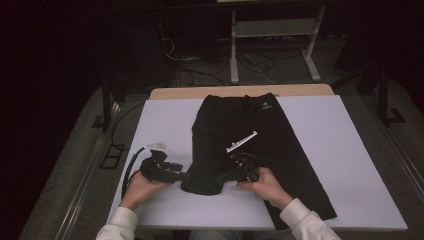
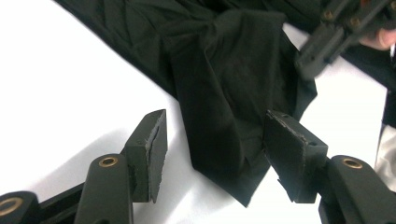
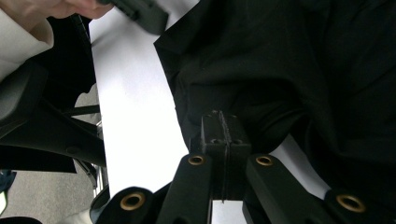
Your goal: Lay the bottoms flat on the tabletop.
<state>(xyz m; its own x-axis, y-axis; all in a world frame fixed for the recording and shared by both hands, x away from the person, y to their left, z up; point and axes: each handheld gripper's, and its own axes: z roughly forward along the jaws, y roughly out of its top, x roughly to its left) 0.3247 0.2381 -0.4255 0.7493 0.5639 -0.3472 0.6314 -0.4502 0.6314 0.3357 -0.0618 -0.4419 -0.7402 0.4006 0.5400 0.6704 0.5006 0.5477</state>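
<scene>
Black trousers lie on the white table, waistband with a small white logo at the far side. One leg runs toward the near right edge. The other leg is bunched up near the front. My left gripper is open just left of that bunched leg; in the left gripper view the leg's hem hangs between its spread jaws. My right gripper is shut on the trousers' cloth, which drapes away from its closed tips.
The table's wooden far edge shows behind the white top. Beyond it stand a metal frame and loose cables on the floor. A dark stand is off the left corner. Bare white surface lies to both sides of the trousers.
</scene>
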